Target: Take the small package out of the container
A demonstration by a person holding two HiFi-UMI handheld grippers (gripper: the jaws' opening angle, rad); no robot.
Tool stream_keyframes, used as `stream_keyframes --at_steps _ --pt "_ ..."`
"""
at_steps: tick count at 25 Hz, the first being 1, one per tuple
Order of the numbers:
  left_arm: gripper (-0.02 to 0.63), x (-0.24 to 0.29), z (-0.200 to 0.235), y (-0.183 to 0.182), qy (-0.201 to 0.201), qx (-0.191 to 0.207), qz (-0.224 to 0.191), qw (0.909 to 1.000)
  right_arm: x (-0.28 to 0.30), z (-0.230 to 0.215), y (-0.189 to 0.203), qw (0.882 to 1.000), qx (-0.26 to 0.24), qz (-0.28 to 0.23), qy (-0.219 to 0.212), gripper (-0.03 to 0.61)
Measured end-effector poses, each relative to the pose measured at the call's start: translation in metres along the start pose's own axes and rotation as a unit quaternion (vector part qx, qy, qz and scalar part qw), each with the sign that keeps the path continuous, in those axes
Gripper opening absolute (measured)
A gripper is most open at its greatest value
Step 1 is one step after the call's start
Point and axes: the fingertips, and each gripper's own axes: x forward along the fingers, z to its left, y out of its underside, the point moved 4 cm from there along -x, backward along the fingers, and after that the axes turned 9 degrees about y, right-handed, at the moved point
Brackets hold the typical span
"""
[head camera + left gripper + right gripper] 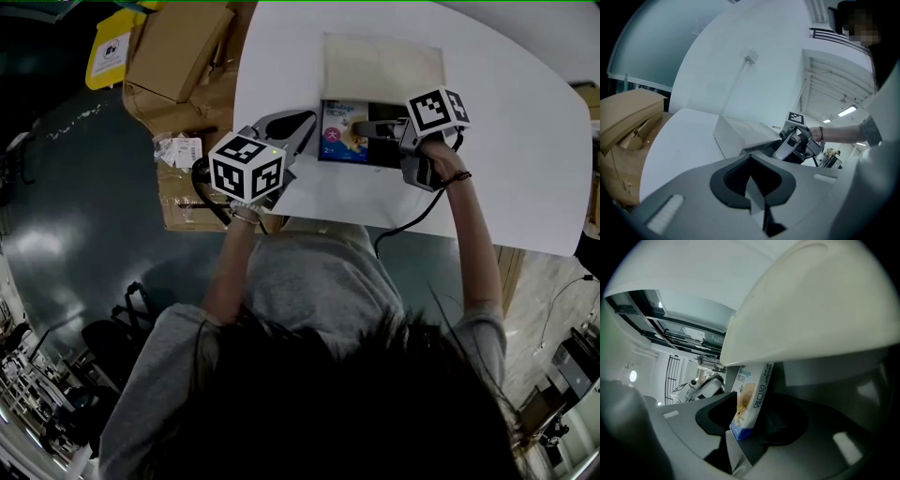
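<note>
Hair (pixel 356 403) and a grey shirt (pixel 319 281) fill the bottom of the head view, so all the action is squeezed into the upper middle of the frame, on the white table (pixel 525 141)

The container (pixel 382 66) is seen there with its pale lid (pixel 384 42) flipped back toward the top of the frame, probably so the inside can be reached from the near side. The package (pixel 339 131), a blue printed box, is seen at the left end of the opening, so it's not out yet as far as can be judged

The right gripper (pixel 370 136) is brought in from the right of the frame and angled down into the opening. In the right gripper view its jaws are spread wide with the package standing between them, just under the lid's edge. A dark gap is left on the package's right side, so nothing is pinched. That straddle looks like it's set up so the jaws can be pressed onto the narrow sides of the box

The left gripper (pixel 298 127) is parked just beside the container's left edge, jaws pressed together with nothing between them. It's likely kept there to stay clear of the opening, or to steady the container if it slides, though no contact can be made out

Cardboard (pixel 178 47) is piled at the upper left, off the table, and isn't involved
</note>
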Motion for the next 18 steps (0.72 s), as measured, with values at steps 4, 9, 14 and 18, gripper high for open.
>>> stream_keyframes --at_steps 4,9,14,18 --pt "-0.008 0.0015 0.0003 0.0 0.002 -0.001 0.001 1.0 0.0004 -0.0008 0.0002 1.0 0.021 0.008 -0.013 0.196" --pt "-0.008 0.0042 -0.0014 -0.0006 0.004 -0.003 0.0 1.0 -0.0016 -0.0034 -0.0008 0.999 0.03 0.01 -0.016 0.152" --pt "-0.008 0.005 -0.0013 0.0015 0.005 -0.003 0.001 1.0 -0.0025 -0.0033 -0.0006 0.999 0.038 0.012 -0.018 0.142" --pt "-0.008 0.0039 -0.0017 0.0011 0.005 -0.003 -0.001 1.0 -0.0036 -0.0035 -0.0017 0.999 0.044 0.012 -0.02 0.137"
